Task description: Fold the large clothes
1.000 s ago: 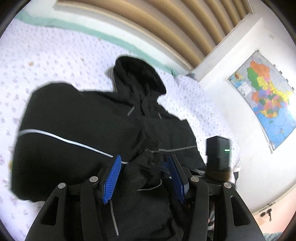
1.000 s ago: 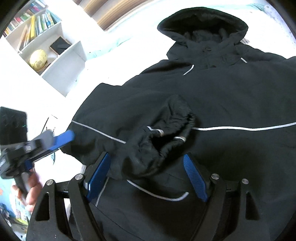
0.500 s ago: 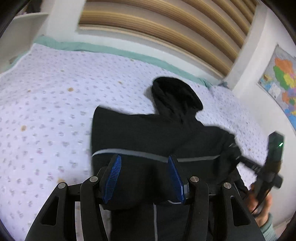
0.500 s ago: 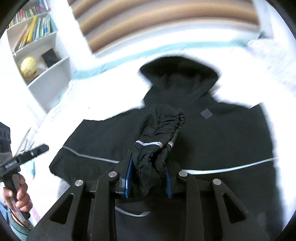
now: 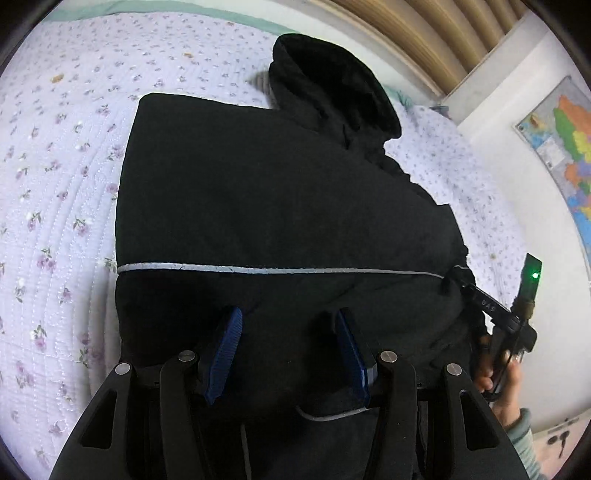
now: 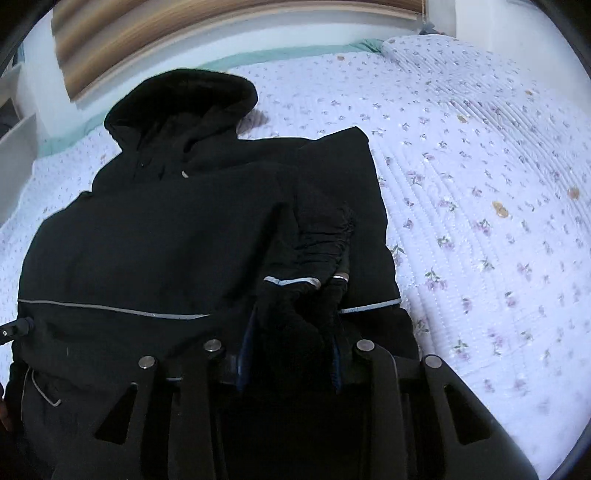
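A: While we're on the left wrist view, what's there?

B: Big black hooded jacket w/ a thin grey reflective stripe [image 5: 280, 206] lies spread on the white quilted bedspread w/ small purple flowers [image 5: 55, 192]. Hood [image 5: 332, 81] points to the far side, toward the tan slatted headboard [image 5: 424, 29].

A: Left gripper?

B: Left gripper [image 5: 290, 350] hangs over the jacket's near part, blue ribbed pads [image 5: 225, 354] set wide apart, black cloth showing between them. Can't tell if the pads touch the cloth, but nothing is pinched.

A: Anything else in that view?

B: At the right edge the right gripper [image 5: 491, 306] shows from the side, its tip at the jacket's right edge by the stripe's end, person's hand [image 5: 498, 373] around the handle. Coloured wall map [image 5: 565, 147] hangs on the white wall.

A: Right wrist view?

B: Same jacket [image 6: 155, 240] across the bedspread [image 6: 480, 184], hood [image 6: 181, 103] far left. Right gripper [image 6: 291, 354] is closed down on a bunched black sleeve w/ gathered cuff and a short grey band [image 6: 306, 266]; blue pads are mostly buried in the cloth. Sleeve lies over the jacket body, right of centre, cuff end pointing away from the camera. Body stripe runs left and right of the held bunch.
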{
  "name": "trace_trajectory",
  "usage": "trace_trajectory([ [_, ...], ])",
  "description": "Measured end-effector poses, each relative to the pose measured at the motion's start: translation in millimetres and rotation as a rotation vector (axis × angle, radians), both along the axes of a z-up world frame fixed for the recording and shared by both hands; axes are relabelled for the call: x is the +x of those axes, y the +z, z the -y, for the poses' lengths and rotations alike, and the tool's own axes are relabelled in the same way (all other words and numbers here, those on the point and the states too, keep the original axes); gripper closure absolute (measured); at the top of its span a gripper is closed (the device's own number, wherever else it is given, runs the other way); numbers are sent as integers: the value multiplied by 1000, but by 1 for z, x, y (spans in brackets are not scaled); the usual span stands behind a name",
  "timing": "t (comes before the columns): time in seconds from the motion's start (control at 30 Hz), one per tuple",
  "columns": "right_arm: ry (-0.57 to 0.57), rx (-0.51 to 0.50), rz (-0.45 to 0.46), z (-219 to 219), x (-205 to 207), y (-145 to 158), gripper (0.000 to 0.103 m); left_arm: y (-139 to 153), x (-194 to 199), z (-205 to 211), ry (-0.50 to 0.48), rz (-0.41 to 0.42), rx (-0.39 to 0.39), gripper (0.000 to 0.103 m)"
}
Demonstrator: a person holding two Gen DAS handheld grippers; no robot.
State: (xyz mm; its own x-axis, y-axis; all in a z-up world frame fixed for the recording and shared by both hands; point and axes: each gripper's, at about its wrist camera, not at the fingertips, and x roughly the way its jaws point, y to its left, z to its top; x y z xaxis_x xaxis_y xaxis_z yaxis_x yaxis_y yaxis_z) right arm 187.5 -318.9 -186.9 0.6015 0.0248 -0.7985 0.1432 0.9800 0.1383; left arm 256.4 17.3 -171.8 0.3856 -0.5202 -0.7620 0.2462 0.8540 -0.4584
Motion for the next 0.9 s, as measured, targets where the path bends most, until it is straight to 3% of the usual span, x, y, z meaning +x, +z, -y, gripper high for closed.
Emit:
trace_trajectory([
  [0.07, 5, -17, -15, -2, 3, 5, 70, 3, -3, -4, 0, 8, -15, 49],
  [0.17, -13, -41, -1, -5, -8, 27, 58, 16, -9, -15, 17, 39, -73, 49],
  [0.27, -13, -36, 120, -16, -26, 64, 45, 32, -11, -26, 12, 82, -204, 49],
  [0.37, 76, -106, 211, -56, -31, 91, 44, 22, -3, -29, 38, 25, -305, 48],
  [0.43, 143, -163, 190, -86, -20, 84, 44, 4, 2, -21, 65, -7, -241, 49],
  [0.5, 161, -176, 127, -99, -7, 61, 44, -15, 0, -11, 53, 50, -135, 51],
  [0.57, 144, -153, -17, -99, 9, 10, 44, -19, -10, -12, 46, 115, -162, 51],
  [0.63, 145, -125, 50, -96, 2, -4, 44, -23, -12, -24, 59, 114, -228, 52],
  [0.7, 140, -112, 53, -95, 1, -1, 44, -27, -11, -32, 69, 106, -251, 57],
  [0.9, 131, -111, 88, -91, -17, 0, 44, -26, -19, -25, 62, 152, -209, 57],
])
